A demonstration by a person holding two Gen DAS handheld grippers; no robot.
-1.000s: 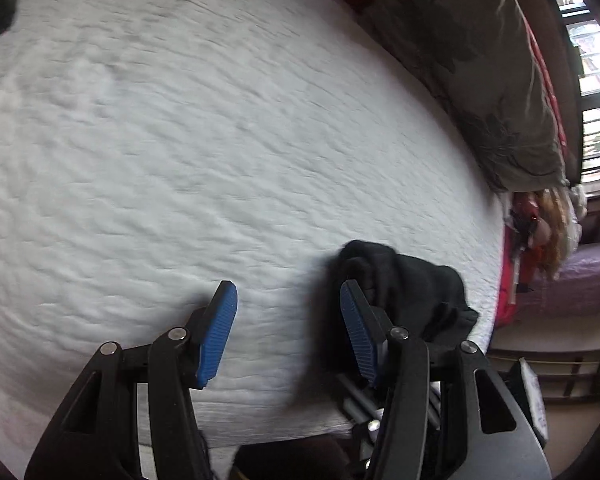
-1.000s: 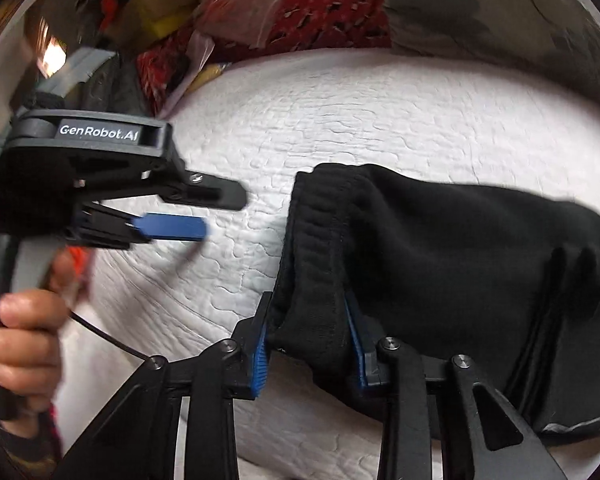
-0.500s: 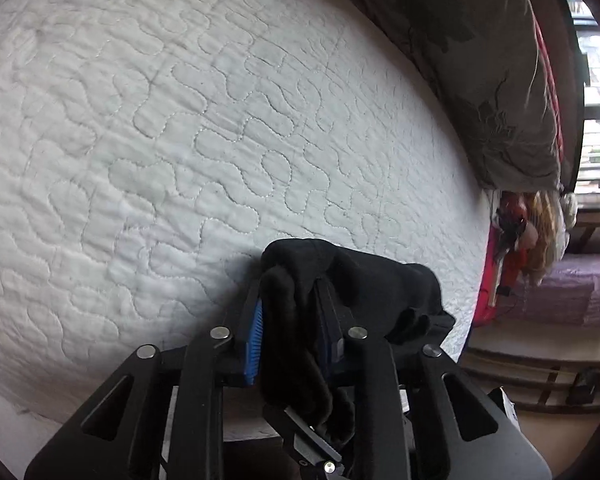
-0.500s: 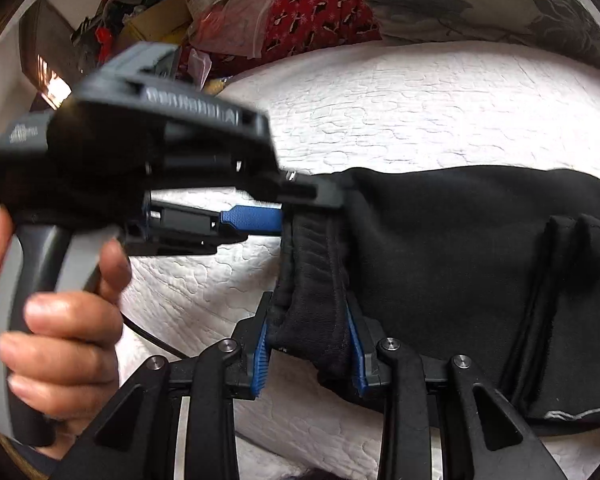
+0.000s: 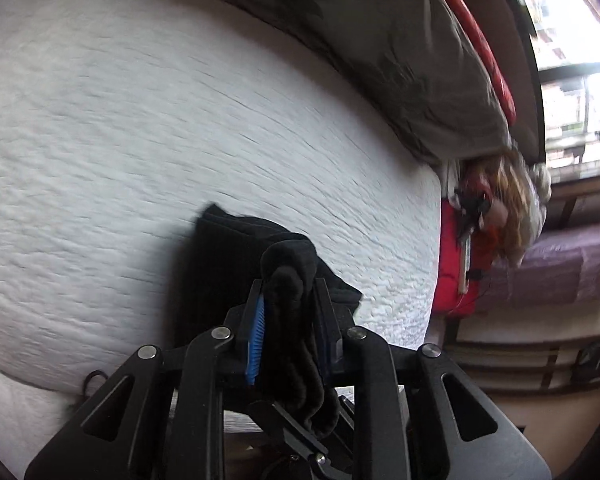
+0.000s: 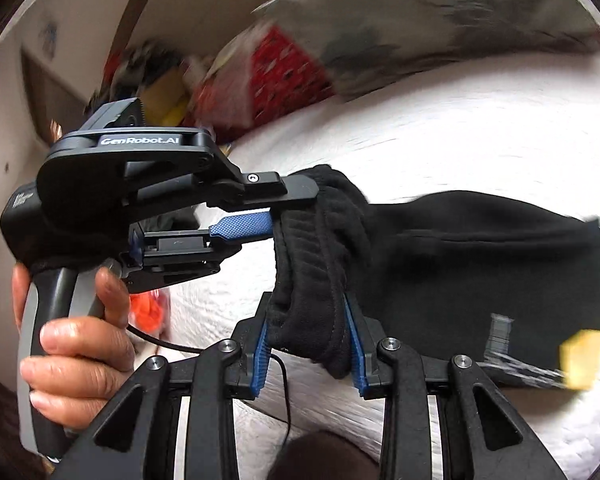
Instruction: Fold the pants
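Both grippers are pinching the waistband end of the black pants [image 6: 480,264]: right gripper [image 6: 306,344] near side, left gripper [image 6: 276,212] far side. The legs are trailing rightward across the white quilt [image 6: 480,136]. Fabric is looking thick, bunched, already doubled lengthwise.
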